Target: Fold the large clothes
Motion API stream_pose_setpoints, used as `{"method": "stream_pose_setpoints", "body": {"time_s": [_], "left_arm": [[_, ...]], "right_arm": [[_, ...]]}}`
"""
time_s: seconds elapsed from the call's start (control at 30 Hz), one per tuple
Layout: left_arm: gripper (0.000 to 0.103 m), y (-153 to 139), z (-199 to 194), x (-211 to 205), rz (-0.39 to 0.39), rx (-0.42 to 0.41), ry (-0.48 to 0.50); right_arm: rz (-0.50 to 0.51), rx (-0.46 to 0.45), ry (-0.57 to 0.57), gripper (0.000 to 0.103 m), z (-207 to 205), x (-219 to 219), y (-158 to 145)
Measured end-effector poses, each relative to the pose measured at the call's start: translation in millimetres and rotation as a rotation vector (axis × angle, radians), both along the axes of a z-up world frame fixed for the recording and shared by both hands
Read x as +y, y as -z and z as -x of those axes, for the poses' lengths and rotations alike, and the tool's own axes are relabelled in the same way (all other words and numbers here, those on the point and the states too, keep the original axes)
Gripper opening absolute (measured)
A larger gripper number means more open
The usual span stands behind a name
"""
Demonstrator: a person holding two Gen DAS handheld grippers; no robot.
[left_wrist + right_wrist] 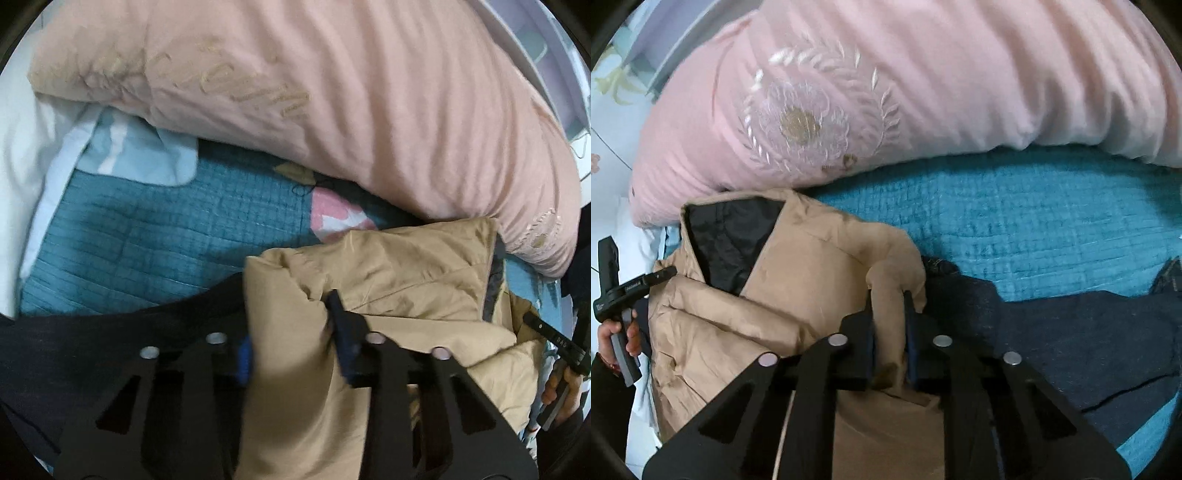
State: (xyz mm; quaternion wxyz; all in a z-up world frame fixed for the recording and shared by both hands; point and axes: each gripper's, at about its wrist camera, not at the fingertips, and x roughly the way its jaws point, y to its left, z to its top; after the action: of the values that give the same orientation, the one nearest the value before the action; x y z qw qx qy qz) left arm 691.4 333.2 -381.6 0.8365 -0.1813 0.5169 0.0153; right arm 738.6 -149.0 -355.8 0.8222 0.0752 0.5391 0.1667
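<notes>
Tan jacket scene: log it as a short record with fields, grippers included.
garment: tan jacket, padded, crumpled, dark lining showing
left gripper: shut on a bunch of the jacket
right gripper: shut on a jacket fold
surface: teal quilt
behind: pink duvet, embroidered
beside jacket: dark navy garment, lying on the quilt

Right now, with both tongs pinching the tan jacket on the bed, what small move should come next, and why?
Probably lift both tongs together and carry the pinched edge across the jacket. The left tongs and right tongs each grip a bunched fold of the tan jacket, which lies rumpled on the teal quilt beside the pink duvet, its black lining showing.
</notes>
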Motion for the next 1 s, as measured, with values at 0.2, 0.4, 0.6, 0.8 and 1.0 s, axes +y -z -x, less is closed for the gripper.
{"method": "stream_pose_setpoints", "body": {"time_s": [0.2, 0.4, 0.6, 0.8, 1.0], "left_arm": [[0.019, -33, 20, -4, -0.027, -0.109, 0.018], [0.018, -79, 61, -17, 0.003, -0.234, 0.053], [0.018, -110, 106, -27, -0.043, -0.275, 0.089], [0.018, -131, 167, -38, -0.053, -0.305, 0.093], [0.018, -129, 234, -48, -0.065, -0.297, 0.111]], "right_arm": [[-0.054, -0.123, 0.043, 0.009, 25, -18, -28], [-0.084, -0.199, 0.046, 0.008, 56, -22, -59], [-0.098, -0.260, 0.045, 0.008, 98, -27, -91], [-0.098, -0.296, 0.043, 0.008, 150, -33, -114], [-0.086, -0.313, 0.028, 0.008, 215, -39, -129]]}}
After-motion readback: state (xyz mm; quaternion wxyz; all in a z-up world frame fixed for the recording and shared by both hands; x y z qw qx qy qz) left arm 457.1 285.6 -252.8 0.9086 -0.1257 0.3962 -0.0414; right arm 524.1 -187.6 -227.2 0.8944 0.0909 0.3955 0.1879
